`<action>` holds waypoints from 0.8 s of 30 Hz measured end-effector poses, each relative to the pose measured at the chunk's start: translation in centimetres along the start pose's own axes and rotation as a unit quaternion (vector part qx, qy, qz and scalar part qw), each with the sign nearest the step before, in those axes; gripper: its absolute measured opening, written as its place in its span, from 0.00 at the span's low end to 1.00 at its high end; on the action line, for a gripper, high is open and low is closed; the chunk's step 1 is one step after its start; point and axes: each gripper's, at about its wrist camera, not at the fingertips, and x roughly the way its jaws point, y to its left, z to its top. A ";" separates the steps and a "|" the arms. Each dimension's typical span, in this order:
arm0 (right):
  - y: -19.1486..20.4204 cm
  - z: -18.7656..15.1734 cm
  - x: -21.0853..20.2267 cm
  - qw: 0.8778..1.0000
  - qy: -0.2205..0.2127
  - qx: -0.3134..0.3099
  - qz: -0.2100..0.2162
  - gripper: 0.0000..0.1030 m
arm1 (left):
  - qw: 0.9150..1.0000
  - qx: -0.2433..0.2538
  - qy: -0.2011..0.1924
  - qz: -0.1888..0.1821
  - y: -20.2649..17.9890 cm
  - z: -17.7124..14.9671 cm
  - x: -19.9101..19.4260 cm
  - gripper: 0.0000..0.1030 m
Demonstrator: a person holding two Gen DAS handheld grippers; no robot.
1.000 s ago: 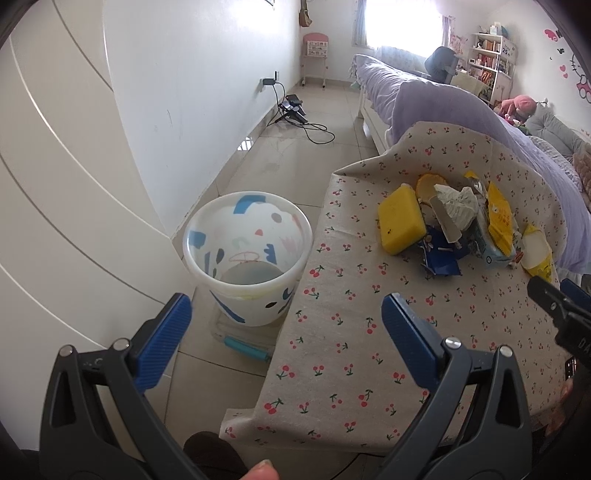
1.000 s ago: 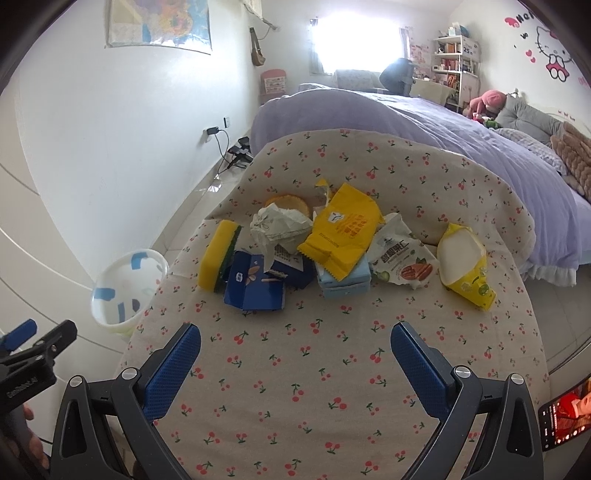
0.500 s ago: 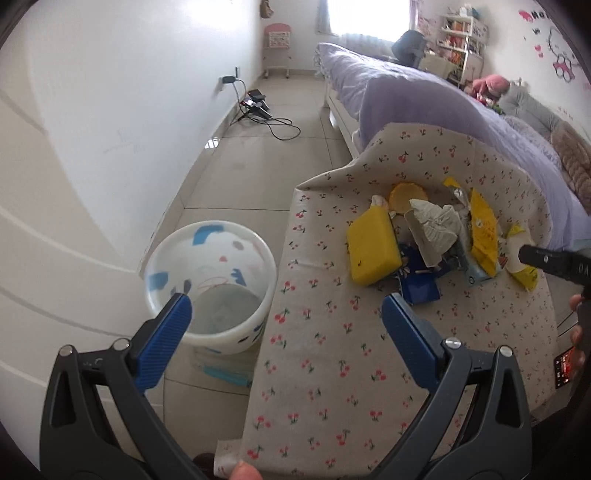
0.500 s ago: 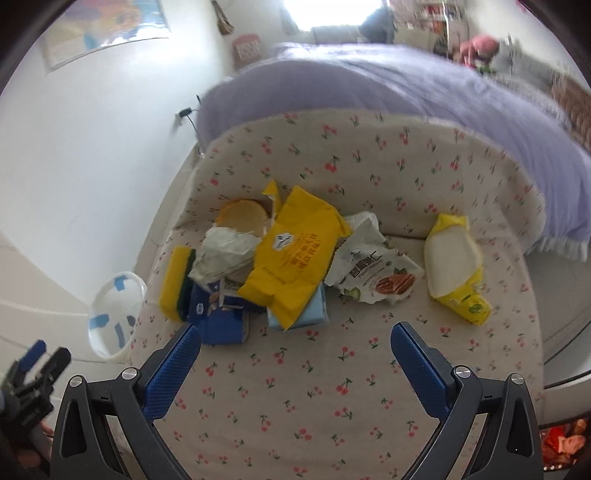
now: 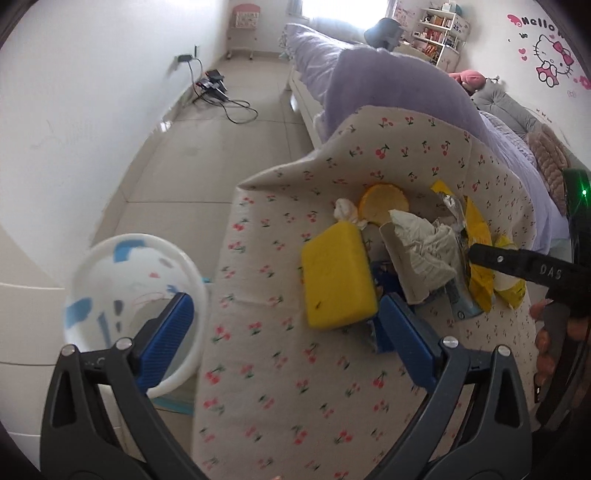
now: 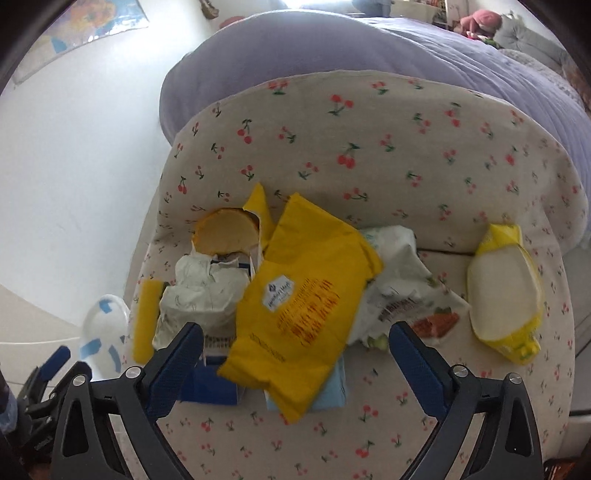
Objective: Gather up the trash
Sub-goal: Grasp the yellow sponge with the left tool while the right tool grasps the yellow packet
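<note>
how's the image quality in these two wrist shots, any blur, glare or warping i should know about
Left wrist view: the white bin at lower left is smeared by motion blur, the window is blown out, and the fisheye bends the wall and floor lines. Right wrist view: the yellow bag and the cherry-print cloth look soft, the white wall is washed out, and dark corners vignette the frame.

Matt cherry-print cloth (image 6: 369, 122) bears a glossy yellow (crinkled) wrapper (image 6: 295, 306).
</note>
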 end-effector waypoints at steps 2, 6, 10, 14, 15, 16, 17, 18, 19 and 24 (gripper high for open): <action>0.2 0.1 0.4 1.000 0.002 0.003 -0.008 0.88 | 1.000 -0.010 0.010 -0.015 -0.4 0.3 1.2 0.95; -0.3 0.4 1.5 1.000 0.012 0.010 -0.011 0.69 | 0.999 -0.017 0.020 -0.028 -1.4 0.7 3.2 0.92; -0.8 0.5 1.4 1.000 0.006 0.013 -0.005 0.56 | 0.997 -0.043 0.037 -0.045 -1.6 0.8 4.7 0.83; -1.5 0.5 -0.2 1.000 -0.005 0.010 0.006 0.44 | 0.993 -0.080 0.055 -0.066 -1.2 0.8 6.0 0.66; -1.7 0.4 -0.6 1.000 -0.007 0.010 0.010 0.44 | 0.992 -0.087 0.059 -0.071 -1.1 0.7 6.2 0.63; -1.8 0.4 -0.9 1.000 -0.010 0.010 0.014 0.42 | 0.991 -0.092 0.062 -0.078 -1.0 0.7 6.3 0.57; -2.0 0.4 -1.2 1.000 -0.012 0.012 0.018 0.40 | 0.989 -0.098 0.063 -0.089 -0.9 0.7 6.3 0.49; -2.2 0.3 -1.8 1.000 -0.015 0.013 0.022 0.39 | 0.988 -0.103 0.062 -0.097 -0.9 0.7 6.1 0.46; -2.4 0.3 -2.2 0.999 -0.017 0.014 0.026 0.31 | 0.988 -0.103 0.060 -0.097 -0.9 0.8 5.9 0.41; -3.2 0.2 -3.8 0.999 -0.025 0.014 0.040 0.23 | 0.993 -0.074 0.035 -0.084 -1.4 1.1 3.7 0.32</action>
